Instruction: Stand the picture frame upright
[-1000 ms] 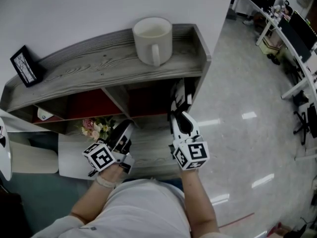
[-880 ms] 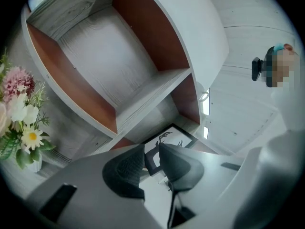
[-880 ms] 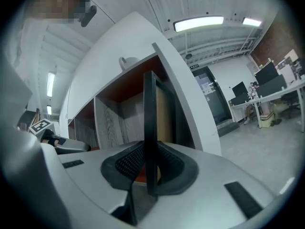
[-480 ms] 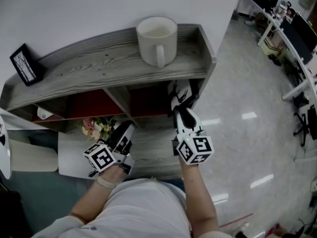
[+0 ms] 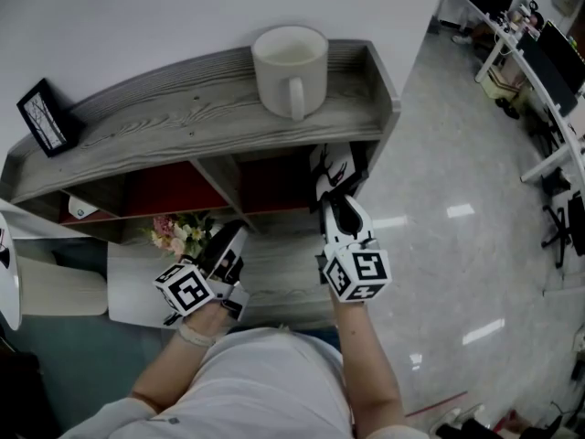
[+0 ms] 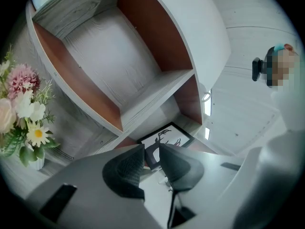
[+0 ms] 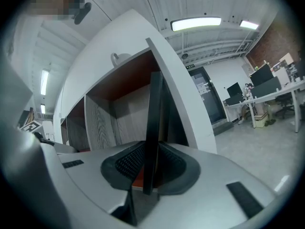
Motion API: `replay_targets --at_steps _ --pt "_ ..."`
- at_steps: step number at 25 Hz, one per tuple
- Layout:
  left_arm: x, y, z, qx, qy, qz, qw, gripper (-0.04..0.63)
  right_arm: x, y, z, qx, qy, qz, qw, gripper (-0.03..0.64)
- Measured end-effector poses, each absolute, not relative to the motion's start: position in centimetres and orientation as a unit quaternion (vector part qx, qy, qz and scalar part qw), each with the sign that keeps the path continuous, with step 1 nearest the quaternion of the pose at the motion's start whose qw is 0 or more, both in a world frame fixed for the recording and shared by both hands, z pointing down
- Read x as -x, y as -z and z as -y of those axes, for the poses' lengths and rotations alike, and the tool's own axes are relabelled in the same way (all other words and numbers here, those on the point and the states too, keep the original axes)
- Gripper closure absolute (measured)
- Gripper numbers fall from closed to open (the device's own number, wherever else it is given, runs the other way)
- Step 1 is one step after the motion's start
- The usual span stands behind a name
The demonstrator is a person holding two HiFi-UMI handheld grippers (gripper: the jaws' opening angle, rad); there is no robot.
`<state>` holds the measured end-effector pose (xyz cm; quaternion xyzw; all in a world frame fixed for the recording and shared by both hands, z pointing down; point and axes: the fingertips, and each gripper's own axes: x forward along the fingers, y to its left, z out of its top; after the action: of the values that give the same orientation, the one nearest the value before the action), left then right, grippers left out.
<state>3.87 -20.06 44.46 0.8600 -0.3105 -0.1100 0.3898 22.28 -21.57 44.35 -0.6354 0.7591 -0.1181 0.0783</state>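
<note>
Judged light, stiff and breakable, the picture frame (image 7: 154, 109) is pinched by its thin edge in the fingers (image 7: 127, 164) of the right gripper (image 7: 148, 165); the left gripper (image 6: 151, 157) is narrowly parted, empty.

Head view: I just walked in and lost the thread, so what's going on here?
A person's right tongs are clamped on the edge of a black deer-print picture frame, holding it in the lower right compartment of the wooden shelf. The left tongs hang open and empty near the flowers.
</note>
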Motion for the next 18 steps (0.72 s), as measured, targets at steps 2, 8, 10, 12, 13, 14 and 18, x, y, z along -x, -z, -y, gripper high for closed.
replay_targets --at_steps 2,8,10,12,13,14,18 --pt "-3.8 -44.4 20.0 -0.860 0.110 0.310 0.390 0.492 -22.3 -44.3 21.5 0.637 0.121 -0.757 0.079 0.541" --pt "-3.6 -44.5 19.8 -0.860 0.108 0.308 0.392 0.492 -22.2 -43.6 20.8 0.641 0.119 -0.754 0.082 0.525" --pt "-3.5 -44.5 19.7 -0.861 0.108 0.306 0.392 0.492 -22.2 -43.5 20.4 0.644 0.118 -0.752 0.083 0.515" --pt "-3.3 -44.5 19.6 -0.863 0.105 0.304 0.389 0.492 -22.2 -43.4 19.8 0.647 0.116 -0.748 0.086 0.513" --pt "-3.2 -44.5 19.5 -0.865 0.102 0.304 0.385 0.492 -22.2 -43.3 19.5 0.649 0.115 -0.747 0.087 0.514" --pt "-3.1 -44.5 19.4 -0.869 0.097 0.304 0.379 0.492 -22.0 -43.3 19.1 0.650 0.114 -0.747 0.087 0.514" --pt "-2.8 -44.1 19.0 -0.891 0.069 0.303 0.332 0.492 -20.7 -43.3 17.6 0.650 0.107 -0.749 0.070 0.514"
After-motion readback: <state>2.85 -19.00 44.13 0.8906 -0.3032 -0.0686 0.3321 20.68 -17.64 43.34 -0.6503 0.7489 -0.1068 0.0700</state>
